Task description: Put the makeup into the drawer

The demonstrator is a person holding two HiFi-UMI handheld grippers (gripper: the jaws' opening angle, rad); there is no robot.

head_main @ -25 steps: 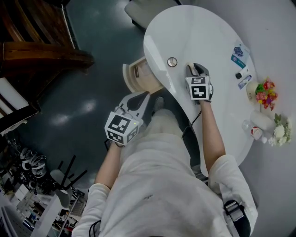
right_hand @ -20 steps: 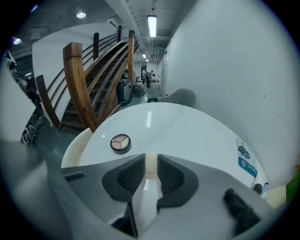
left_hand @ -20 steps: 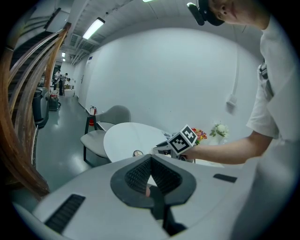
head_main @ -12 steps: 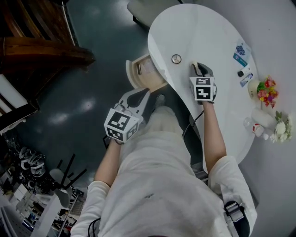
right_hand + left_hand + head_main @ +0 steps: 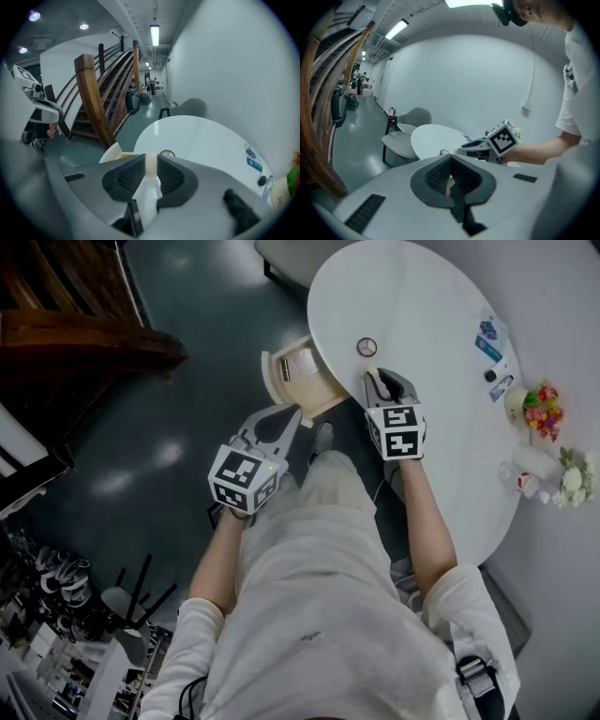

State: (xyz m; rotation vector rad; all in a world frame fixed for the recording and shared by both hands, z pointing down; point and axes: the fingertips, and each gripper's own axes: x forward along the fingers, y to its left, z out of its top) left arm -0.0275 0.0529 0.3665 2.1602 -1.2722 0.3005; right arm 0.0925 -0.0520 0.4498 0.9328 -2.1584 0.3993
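Head view: the white round table (image 5: 441, 362) lies under and ahead of the right gripper (image 5: 378, 381). The open drawer (image 5: 270, 379) juts from the table's edge just to that gripper's left, directly ahead of the left gripper (image 5: 277, 418). Right gripper view: the jaws, just closing in, pinch a white makeup tube (image 5: 149, 194) below its cream cap (image 5: 150, 165), which sticks out past the pads, and a small round compact (image 5: 367, 347) sits on the table just beyond the tips. Left gripper view: the jaws are pressed together at their tips, well to the left of the tube.
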